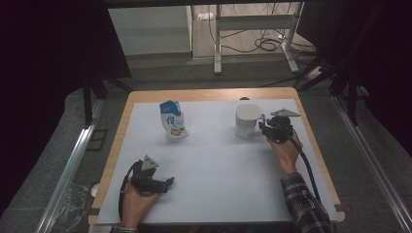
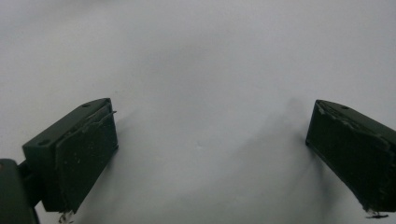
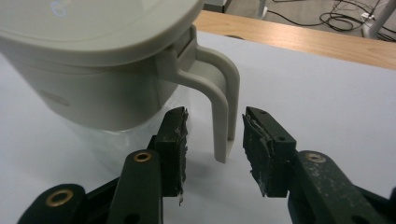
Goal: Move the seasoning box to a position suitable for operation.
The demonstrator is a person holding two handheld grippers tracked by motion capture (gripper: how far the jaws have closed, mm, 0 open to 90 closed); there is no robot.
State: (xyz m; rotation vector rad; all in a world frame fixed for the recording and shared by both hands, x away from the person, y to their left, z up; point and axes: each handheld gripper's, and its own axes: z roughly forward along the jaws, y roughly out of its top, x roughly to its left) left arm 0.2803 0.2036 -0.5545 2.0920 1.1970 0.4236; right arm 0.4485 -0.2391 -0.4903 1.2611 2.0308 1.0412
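Right gripper, half open, straddles the jug handle near the surface's far right corner; squeeze squarely. Left gripper rests wide open, empty.

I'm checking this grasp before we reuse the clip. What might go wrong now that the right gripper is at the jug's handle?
The right gripper straddles the thin handle near its free lower end, pads not yet pressing, so a closing grip may slip off the bottom. The jug could also tip or swing when lifted by so low a hold. The left gripper rests open, far off, so nothing steadies the jug.
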